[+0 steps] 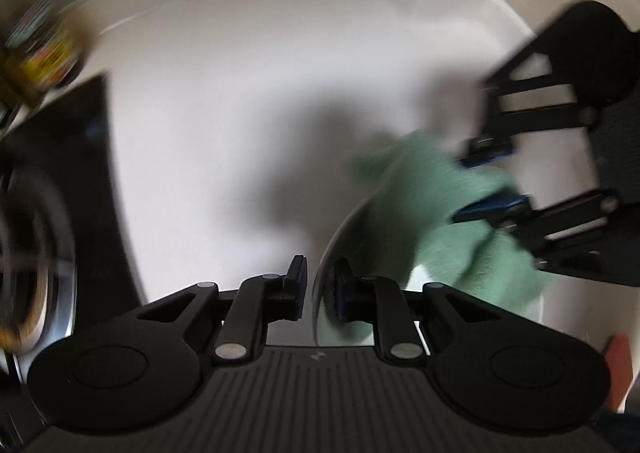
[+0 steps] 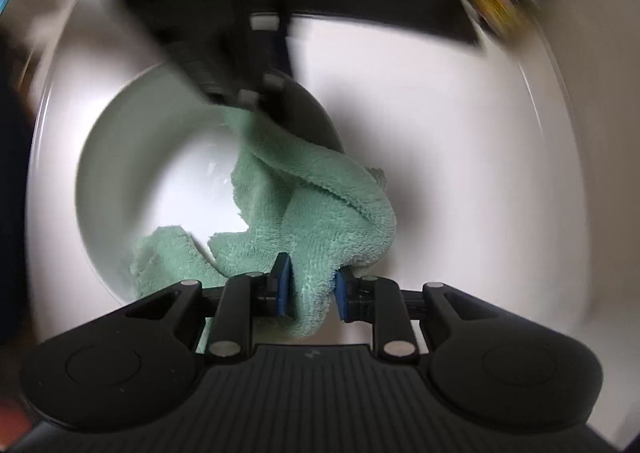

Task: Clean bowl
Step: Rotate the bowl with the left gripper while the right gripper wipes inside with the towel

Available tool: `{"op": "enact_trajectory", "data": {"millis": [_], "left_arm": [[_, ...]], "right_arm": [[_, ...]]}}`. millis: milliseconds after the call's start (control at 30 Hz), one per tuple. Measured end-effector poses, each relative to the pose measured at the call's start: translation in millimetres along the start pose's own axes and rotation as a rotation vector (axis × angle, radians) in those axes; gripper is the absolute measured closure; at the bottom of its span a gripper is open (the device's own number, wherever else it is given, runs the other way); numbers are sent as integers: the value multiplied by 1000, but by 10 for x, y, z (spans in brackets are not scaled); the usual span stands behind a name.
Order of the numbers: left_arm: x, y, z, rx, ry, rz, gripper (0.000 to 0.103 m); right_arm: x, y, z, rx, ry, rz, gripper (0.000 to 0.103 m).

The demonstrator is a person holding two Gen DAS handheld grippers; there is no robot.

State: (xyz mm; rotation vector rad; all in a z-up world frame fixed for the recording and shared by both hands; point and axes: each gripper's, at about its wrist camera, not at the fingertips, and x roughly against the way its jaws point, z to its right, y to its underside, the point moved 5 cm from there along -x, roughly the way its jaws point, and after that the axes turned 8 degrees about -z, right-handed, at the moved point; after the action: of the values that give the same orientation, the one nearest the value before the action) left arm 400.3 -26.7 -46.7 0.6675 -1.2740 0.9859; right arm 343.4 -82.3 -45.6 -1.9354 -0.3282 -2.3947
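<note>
Bowl (image 2: 160, 173), white and glossy, sits on the pale desk (image 2: 460, 153) with a green cloth (image 2: 320, 213) draped over its rim and trailing inside. The chief risk is that the bowl skates or tips: its rim passes between the jaws of the left gripper (image 1: 318, 285), but the left wrist view shows a sliver of light beside the rim, and through the blur it cannot be told whether the pads actually press on it. If they do not, any hard swipe of the cloth could shove the smooth bowl across the desk or rock it onto its edge. A second risk is the cloth slipping. The right gripper (image 2: 311, 289) has a bunched fold of cloth between its jaws, which are closed onto it, yet most of the fabric hangs loose; dragging it against the wet-looking inner wall could pull the fold out. The loose end could also snag on the left gripper, which stands close over the cloth at the far rim.

From the right wrist view the bowl lies ahead and left of the right jaws, near them; from the left wrist view its rim rises between the left jaws.
</note>
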Motion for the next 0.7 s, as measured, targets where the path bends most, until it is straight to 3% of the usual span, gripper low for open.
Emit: {"op": "enact_trajectory", "data": {"millis": [100, 200, 333, 433, 500, 600, 667, 700], "left_arm": [[-106, -146, 63, -37, 22, -59, 84], [-117, -119, 60, 1, 25, -15, 78], [-105, -14, 15, 123, 53, 62, 74], [-91, 45, 45, 179, 26, 108, 70], [-76, 82, 79, 219, -23, 147, 67], [-68, 131, 89, 298, -41, 176, 64], [-58, 184, 124, 367, -57, 188, 63], [-52, 213, 148, 398, -63, 186, 63]], "right_arm": [[-11, -107, -13, 146, 40, 27, 84], [43, -6, -3, 100, 38, 36, 84], [23, 142, 132, -229, -63, 37, 85], [28, 339, 189, -526, -143, 28, 86], [60, 507, 153, -791, -229, 16, 87], [113, 667, 9, -1007, -323, 47, 85], [164, 829, -127, -1209, -433, 97, 84], [170, 845, -146, -1231, -442, 106, 84]]}}
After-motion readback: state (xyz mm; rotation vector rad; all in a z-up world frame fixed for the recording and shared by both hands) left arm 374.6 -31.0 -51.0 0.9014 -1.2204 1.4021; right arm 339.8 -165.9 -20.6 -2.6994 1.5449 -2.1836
